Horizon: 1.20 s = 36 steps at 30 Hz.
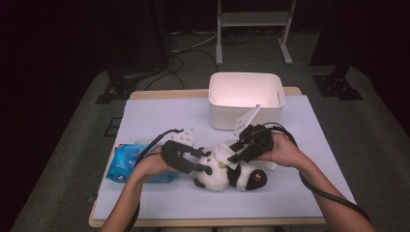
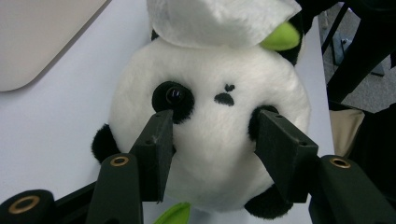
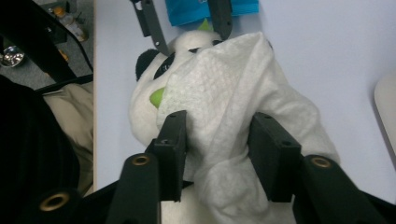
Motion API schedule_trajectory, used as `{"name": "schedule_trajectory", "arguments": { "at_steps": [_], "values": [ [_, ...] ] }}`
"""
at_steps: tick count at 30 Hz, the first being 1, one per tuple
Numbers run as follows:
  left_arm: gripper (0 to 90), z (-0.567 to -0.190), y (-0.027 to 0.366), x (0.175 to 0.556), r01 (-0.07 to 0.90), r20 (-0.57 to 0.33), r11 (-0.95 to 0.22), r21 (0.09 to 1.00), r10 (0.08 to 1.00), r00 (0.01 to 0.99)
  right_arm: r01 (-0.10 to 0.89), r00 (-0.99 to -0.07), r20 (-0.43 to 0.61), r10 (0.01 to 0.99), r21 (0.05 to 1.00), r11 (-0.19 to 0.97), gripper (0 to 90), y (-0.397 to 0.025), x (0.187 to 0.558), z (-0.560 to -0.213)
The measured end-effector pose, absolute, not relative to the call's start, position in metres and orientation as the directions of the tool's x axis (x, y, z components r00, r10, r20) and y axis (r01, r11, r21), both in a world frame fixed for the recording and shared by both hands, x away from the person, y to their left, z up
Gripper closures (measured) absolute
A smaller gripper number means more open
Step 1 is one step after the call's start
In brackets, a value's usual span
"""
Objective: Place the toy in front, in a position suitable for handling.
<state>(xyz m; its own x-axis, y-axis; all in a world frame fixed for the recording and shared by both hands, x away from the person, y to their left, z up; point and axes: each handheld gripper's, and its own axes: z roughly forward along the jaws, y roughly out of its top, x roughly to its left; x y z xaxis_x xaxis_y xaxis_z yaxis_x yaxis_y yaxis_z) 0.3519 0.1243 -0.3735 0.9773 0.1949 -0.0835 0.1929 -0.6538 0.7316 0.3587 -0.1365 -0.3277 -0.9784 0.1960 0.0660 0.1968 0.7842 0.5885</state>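
Plush panda (image 1: 220, 174) laid on desk (image 1: 159, 116), long axis left-right. Head clamped by left gripper (image 2: 212, 140); white wipe (image 3: 233, 93) pinched over body by right gripper (image 3: 217, 154).

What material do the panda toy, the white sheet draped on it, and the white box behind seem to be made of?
Black-and-white plush panda toy: soft synthetic fur, probably; the pile looks fuzzy and matte. White dimpled sheet: likely a wet wipe or paper tissue, with an embossed, crumpled surface. White rectangular bin: apparently rigid plastic, with smooth walls and rounded corners.
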Motion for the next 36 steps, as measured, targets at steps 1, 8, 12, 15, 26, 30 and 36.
{"name": "schedule_trajectory", "arguments": {
  "at_steps": [1,8,12,15,26,30,36],
  "values": [
    [45.6,-0.374,0.125,0.352,0.194,-0.085,-0.655,0.73,0.195,0.977,0.201,-0.977,0.065,0.202,0.591,0.781,63.3,-0.136,0.358,-0.329],
    [33.7,-0.375,0.127,0.353,0.224,-0.092,-0.653,0.724,0.231,0.969,0.189,-0.979,0.062,0.192,0.623,0.759,78.7,-0.145,0.351,-0.336],
    [29.1,-0.38,0.124,0.353,0.234,-0.096,-0.653,0.721,0.241,0.966,0.178,-0.981,0.054,0.187,0.639,0.749,81.9,-0.153,0.347,-0.336],
    [30.7,-0.383,0.12,0.351,0.228,-0.096,-0.649,0.726,0.233,0.968,0.176,-0.981,0.05,0.187,0.638,0.75,83.9,-0.159,0.344,-0.334],
    [34.5,-0.386,0.118,0.343,0.212,-0.082,-0.634,0.743,0.228,0.97,0.206,-0.972,0.03,0.235,0.594,0.778,86.7,-0.189,0.336,-0.335],
    [34.4,-0.387,0.119,0.342,0.207,-0.077,-0.633,0.746,0.227,0.971,0.223,-0.967,0.033,0.251,0.584,0.78,86.8,-0.202,0.331,-0.339],
    [34.4,-0.386,0.119,0.342,0.206,-0.076,-0.638,0.741,0.226,0.971,0.247,-0.962,0.043,0.271,0.567,0.786,86.8,-0.219,0.325,-0.34]
  ]
}}
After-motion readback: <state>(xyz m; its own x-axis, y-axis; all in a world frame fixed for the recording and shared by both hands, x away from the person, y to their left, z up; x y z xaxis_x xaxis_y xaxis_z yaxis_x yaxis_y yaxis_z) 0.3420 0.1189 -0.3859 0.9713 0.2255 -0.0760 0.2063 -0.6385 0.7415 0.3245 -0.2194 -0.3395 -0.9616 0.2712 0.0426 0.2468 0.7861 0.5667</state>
